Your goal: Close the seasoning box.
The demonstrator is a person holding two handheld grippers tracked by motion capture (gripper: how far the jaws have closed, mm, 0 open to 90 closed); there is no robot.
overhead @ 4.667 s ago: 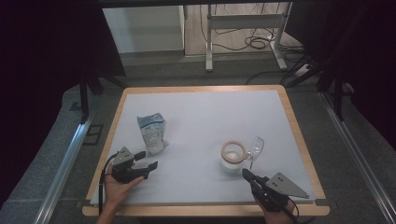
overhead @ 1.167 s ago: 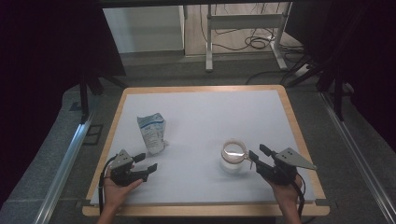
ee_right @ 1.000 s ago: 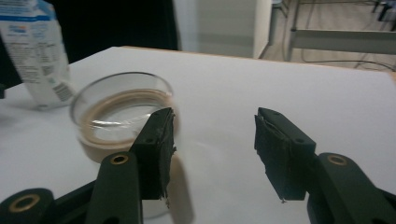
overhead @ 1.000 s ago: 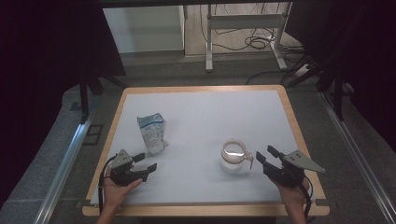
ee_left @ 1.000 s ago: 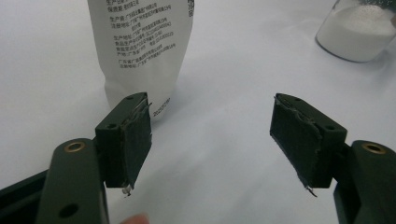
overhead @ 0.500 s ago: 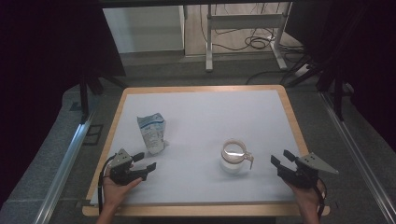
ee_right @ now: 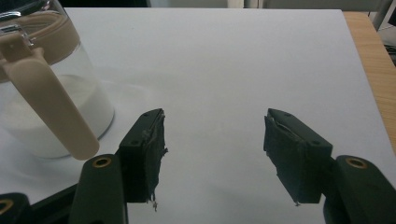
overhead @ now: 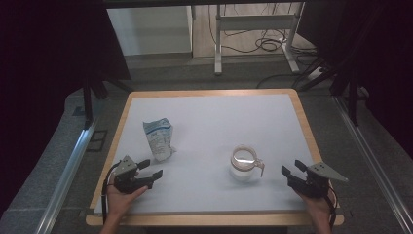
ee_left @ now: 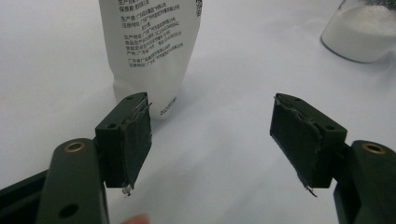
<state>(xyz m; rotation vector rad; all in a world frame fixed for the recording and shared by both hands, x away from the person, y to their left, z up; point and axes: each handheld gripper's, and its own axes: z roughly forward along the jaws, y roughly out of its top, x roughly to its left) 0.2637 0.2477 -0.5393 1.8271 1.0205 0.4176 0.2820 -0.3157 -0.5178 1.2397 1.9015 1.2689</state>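
Observation:
A glass jar (overhead: 244,163) with white powder in it and a beige band stands on the white table at the front right. A beige lever (ee_right: 49,100) hangs down the jar's (ee_right: 42,116) side. A white and blue pouch (overhead: 159,139) stands upright at the front left. My right gripper (overhead: 291,170) rests to the right of the jar, apart from it. Its jaws have just been opening and nothing is between them (ee_right: 212,149). My left gripper (overhead: 150,168) is open and empty in front of the pouch (ee_left: 149,46), with the jar (ee_left: 362,32) farther off.
The table has a wooden rim (overhead: 209,91). The right hand sits close to the front right corner. Beyond the table are a metal table frame and cables on the floor (overhead: 253,44). Dark curtains stand at both sides.
My right gripper has drawn back from the jar to the right, toward the table's front right corner, with its jaws wider. A clear piece that earlier stuck out at the jar's right no longer does. The left gripper kept still.

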